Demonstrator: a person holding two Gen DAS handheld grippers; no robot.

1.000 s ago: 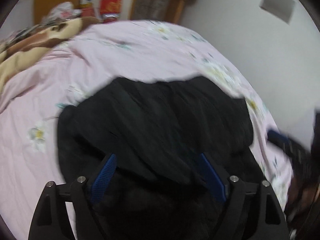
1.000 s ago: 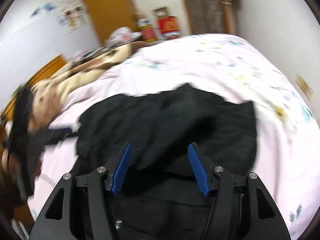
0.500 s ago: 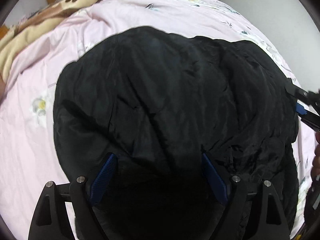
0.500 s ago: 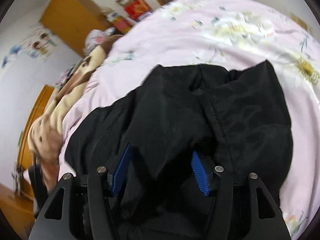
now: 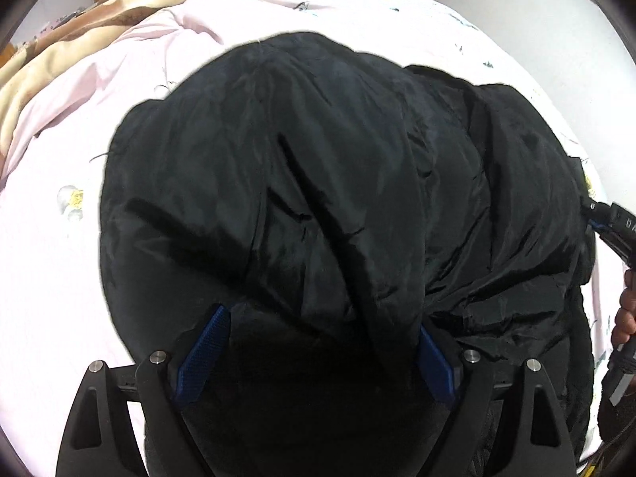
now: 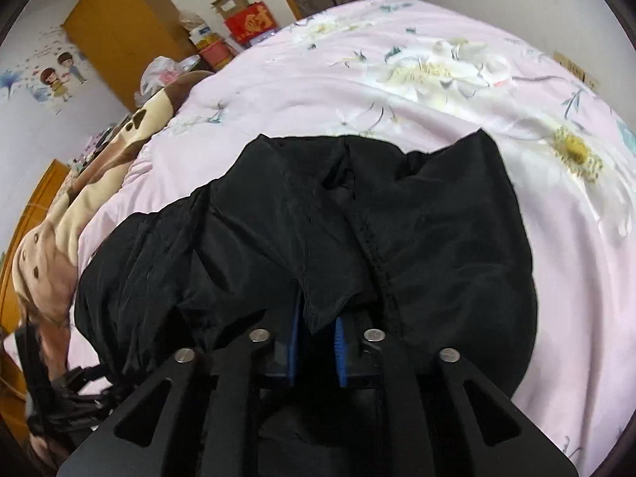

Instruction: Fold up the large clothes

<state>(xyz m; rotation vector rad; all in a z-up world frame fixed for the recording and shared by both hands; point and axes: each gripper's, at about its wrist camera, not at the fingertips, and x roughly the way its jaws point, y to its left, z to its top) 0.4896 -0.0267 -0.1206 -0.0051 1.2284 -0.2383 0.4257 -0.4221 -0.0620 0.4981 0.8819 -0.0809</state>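
A large black jacket (image 5: 318, 159) lies crumpled on the pink flowered bedsheet (image 5: 59, 258). My left gripper (image 5: 318, 342) points steeply down over its near part, open wide, and dark cloth bulges up between the blue pads (image 5: 202, 353) without being pinched. In the right wrist view the jacket (image 6: 437, 238) spreads ahead. My right gripper (image 6: 318, 318) is closing its jaws, and a flap of the jacket's edge sits pinched between the blue pads (image 6: 341, 342). The right gripper (image 5: 608, 222) also shows at the jacket's right edge in the left wrist view.
A beige and brown blanket (image 6: 59, 218) is bunched along the bed's far left side. Beyond the bed stand an orange wardrobe (image 6: 119, 31) and a red box (image 6: 250, 24). A hand (image 5: 626, 314) holds the right gripper's handle. The sheet (image 6: 397, 79) stretches beyond the jacket.
Both grippers came down close to the jacket. The right gripper's jaws went from wide apart to nearly together on a flap of the cloth. The left gripper stayed open.
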